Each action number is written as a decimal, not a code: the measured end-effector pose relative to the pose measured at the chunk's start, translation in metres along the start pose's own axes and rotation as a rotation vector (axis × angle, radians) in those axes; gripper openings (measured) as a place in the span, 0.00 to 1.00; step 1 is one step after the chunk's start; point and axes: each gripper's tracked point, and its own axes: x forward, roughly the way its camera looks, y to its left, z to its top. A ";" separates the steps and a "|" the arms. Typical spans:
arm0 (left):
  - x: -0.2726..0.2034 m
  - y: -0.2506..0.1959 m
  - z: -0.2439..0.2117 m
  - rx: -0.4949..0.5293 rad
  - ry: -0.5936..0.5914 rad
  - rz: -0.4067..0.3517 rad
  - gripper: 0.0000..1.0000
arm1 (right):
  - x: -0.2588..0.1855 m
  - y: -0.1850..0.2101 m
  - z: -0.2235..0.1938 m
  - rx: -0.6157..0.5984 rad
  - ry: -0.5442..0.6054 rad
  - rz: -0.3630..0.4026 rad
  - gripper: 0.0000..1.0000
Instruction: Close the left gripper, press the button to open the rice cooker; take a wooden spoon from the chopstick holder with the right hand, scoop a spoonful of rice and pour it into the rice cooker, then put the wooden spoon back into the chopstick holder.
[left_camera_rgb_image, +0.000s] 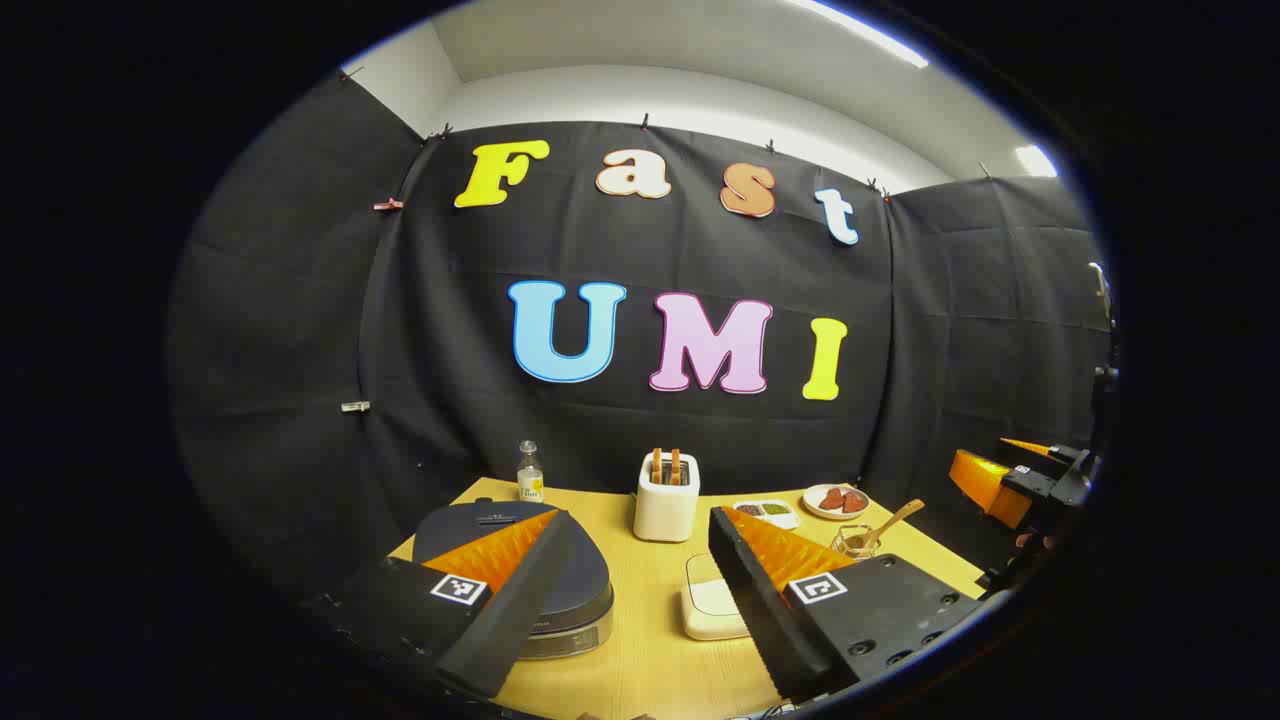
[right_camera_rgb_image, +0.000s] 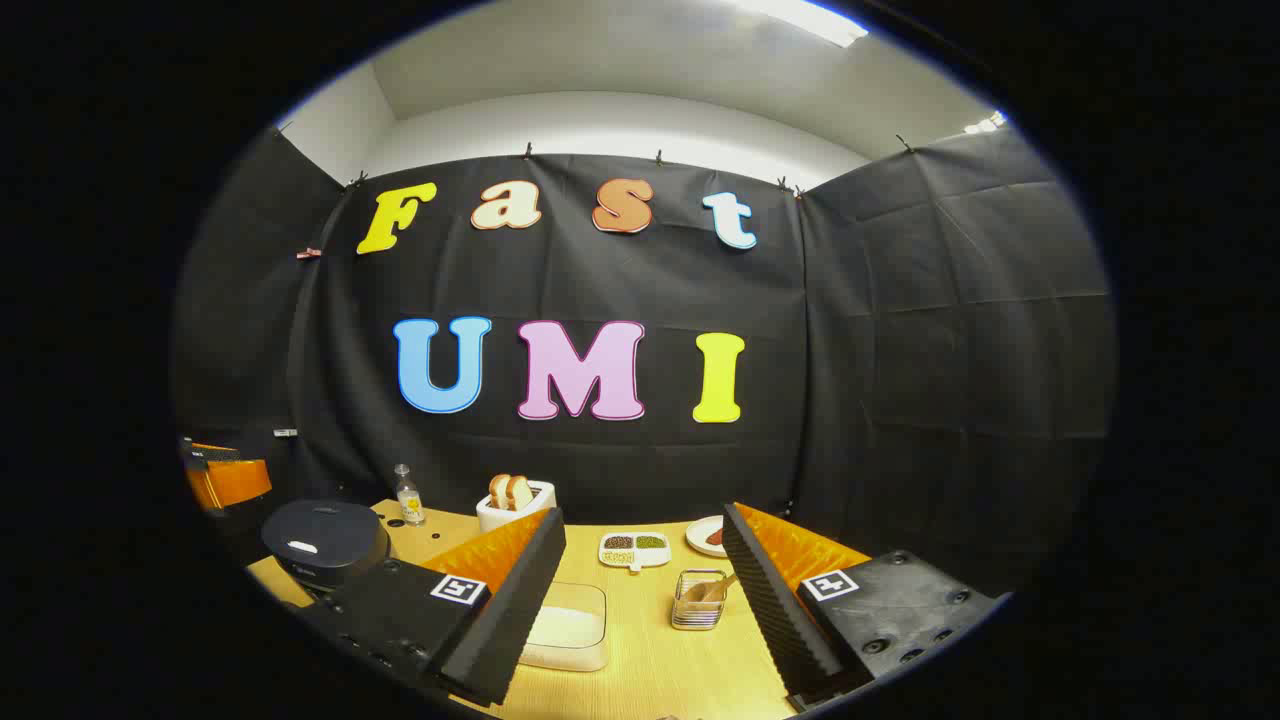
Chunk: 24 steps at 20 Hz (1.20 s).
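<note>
A: Where do I stand? Both of my tools hover above the table (right_camera_rgb_image: 640, 660) with nothing in them. The left hand-held gripper (left_camera_rgb_image: 640, 600) has its jaws spread wide, and so does the right hand-held gripper (right_camera_rgb_image: 640, 610).

B: And the rice cooker (left_camera_rgb_image: 560, 560)?

A: Low and to my left, lid down, just behind the left tool's near finger. In the right gripper view I can see a pale button (right_camera_rgb_image: 302, 546) on its dark top. I judge the lid springs up once pressed, so I'd bring the left jaws together first and push with the blunt tips.

B: The wooden spoon (left_camera_rgb_image: 893, 520)?

A: It stands in the chopstick holder (right_camera_rgb_image: 698, 600), a small wire basket toward the right of the table. Its handle leans up and to the right in the left gripper view, long axis tilted rather than upright. It looks light, stiff and smooth, so I'd pinch the handle high up, across its width, or it may twist.

B: And the rice?

A: In the shallow white container (right_camera_rgb_image: 568, 628) between cooker and holder. Loose grains will spill if the bowl tips.
</note>
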 end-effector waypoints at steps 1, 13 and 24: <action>-0.001 0.000 0.001 -0.003 -0.003 0.002 0.94 | 0.001 -0.001 -0.001 -0.002 0.002 -0.001 0.98; -0.003 0.002 -0.002 -0.015 -0.005 -0.002 0.94 | -0.008 -0.003 -0.008 0.002 0.025 -0.007 0.99; 0.016 0.041 0.003 0.014 -0.007 0.072 0.94 | -0.009 0.009 -0.013 0.017 0.048 0.012 0.99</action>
